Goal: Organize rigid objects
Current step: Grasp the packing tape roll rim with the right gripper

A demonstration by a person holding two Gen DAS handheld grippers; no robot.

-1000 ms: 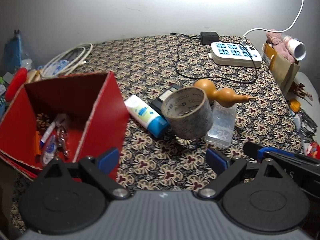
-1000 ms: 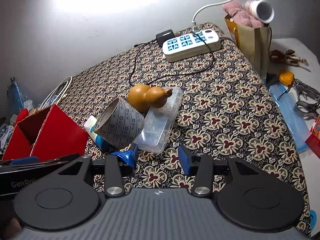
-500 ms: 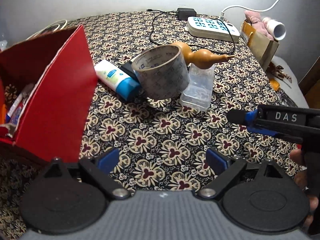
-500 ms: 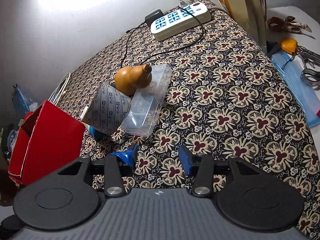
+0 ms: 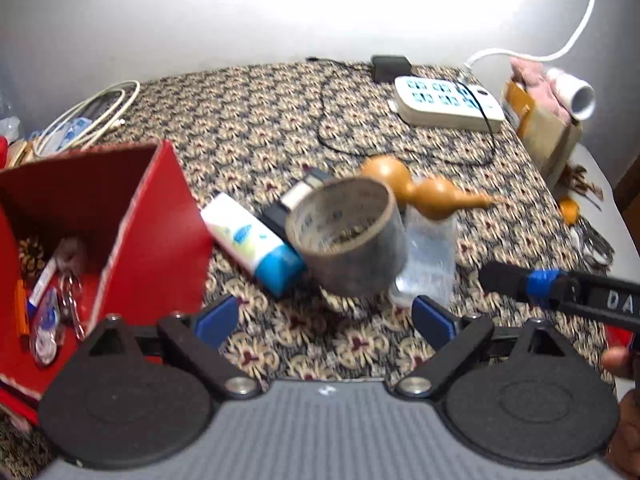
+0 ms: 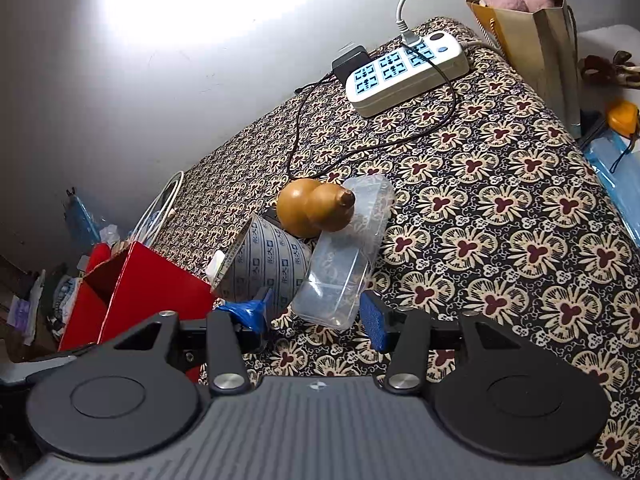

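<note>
A roll of tape [image 5: 348, 236] stands mid-table, leaning among a white and blue tube [image 5: 252, 240], a black box [image 5: 296, 200], a clear plastic case [image 5: 428, 264] and a brown gourd [image 5: 420, 192]. My left gripper [image 5: 324, 318] is open and empty just in front of the tape. My right gripper [image 6: 316, 314] is open and empty, close to the near end of the clear case [image 6: 344, 268]; the tape [image 6: 264, 268] and gourd [image 6: 316, 210] lie behind it. A red box [image 5: 100, 236] at the left holds keys and pens.
A white power strip [image 5: 448, 104] with a black cable lies at the back right. A paper bag [image 6: 532, 40] stands past the table's right edge. White cables [image 5: 88, 120] lie at the back left. The right gripper's finger [image 5: 560, 288] reaches in at the right.
My left gripper has pulled back and swung left, so the red box's inside shows again. My right gripper has moved forward and down to the clear case.
</note>
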